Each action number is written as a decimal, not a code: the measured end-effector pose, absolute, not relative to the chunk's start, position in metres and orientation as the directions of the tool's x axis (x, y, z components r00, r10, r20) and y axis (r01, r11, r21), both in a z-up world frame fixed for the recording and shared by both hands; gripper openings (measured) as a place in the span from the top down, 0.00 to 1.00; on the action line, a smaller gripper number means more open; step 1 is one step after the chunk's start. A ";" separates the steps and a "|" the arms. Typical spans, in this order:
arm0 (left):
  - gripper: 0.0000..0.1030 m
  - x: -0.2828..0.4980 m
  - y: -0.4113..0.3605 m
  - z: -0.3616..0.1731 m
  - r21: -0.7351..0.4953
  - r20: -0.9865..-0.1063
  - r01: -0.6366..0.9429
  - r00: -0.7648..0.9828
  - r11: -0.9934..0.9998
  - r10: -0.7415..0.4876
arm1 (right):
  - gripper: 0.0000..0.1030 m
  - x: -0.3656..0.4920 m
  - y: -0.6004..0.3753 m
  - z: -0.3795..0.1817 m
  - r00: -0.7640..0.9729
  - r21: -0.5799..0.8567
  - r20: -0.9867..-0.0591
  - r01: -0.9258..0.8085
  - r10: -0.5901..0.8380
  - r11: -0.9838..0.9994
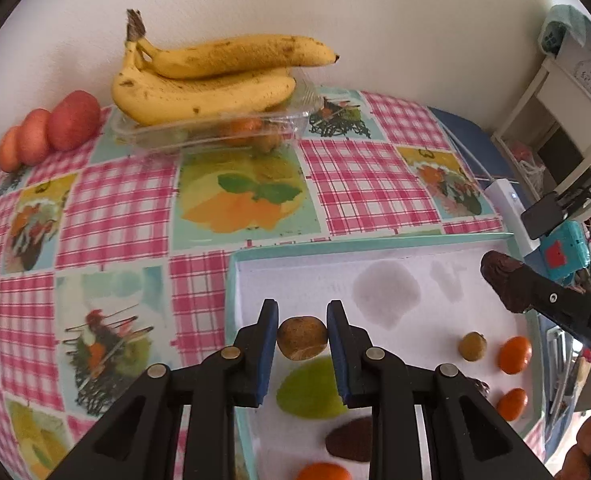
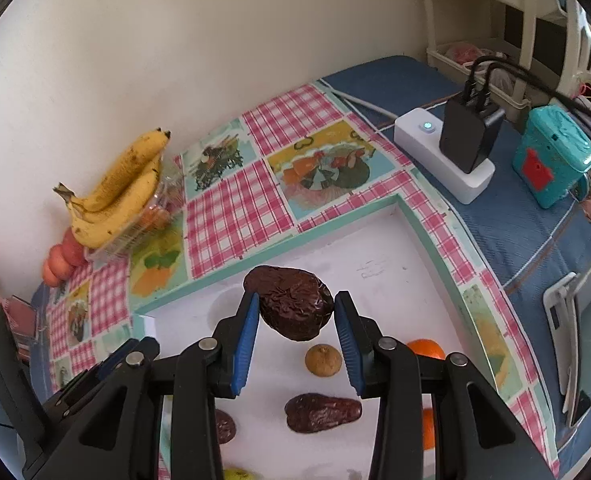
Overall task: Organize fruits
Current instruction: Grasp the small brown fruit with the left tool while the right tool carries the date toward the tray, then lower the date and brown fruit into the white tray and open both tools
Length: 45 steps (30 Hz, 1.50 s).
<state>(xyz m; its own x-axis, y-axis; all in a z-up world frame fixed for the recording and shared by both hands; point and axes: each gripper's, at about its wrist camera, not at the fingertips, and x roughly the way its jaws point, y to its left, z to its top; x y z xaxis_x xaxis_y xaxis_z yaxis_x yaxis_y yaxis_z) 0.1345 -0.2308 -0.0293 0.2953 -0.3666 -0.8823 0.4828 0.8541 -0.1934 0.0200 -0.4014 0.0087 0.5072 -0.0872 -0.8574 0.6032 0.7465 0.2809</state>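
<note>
a small brown fruit (image 1: 302, 338) is clamped in the left claw (image 1: 302, 332) above the white tray (image 1: 435, 248); a wrinkled dark date (image 2: 291, 308) is clamped in the right claw (image 2: 297, 320) over the same tray. farther back on the checked worktop (image 1: 107, 208), bananas (image 1: 215, 76) are stacked on a clear container (image 1: 199, 132).
</note>
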 end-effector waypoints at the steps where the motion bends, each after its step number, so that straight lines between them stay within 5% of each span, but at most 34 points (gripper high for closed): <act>1: 0.74 0.136 -0.232 -0.032 -0.195 -0.883 0.480 0.295 0.855 -0.366 | 0.61 0.022 -0.401 0.006 0.502 0.276 -0.861 0.604 -0.088 0.748; 45: 0.74 0.166 -0.188 -0.044 -0.129 -0.904 0.360 0.341 0.924 -0.259 | 0.61 0.081 -0.348 -0.043 0.462 0.214 -0.886 0.488 -0.042 0.846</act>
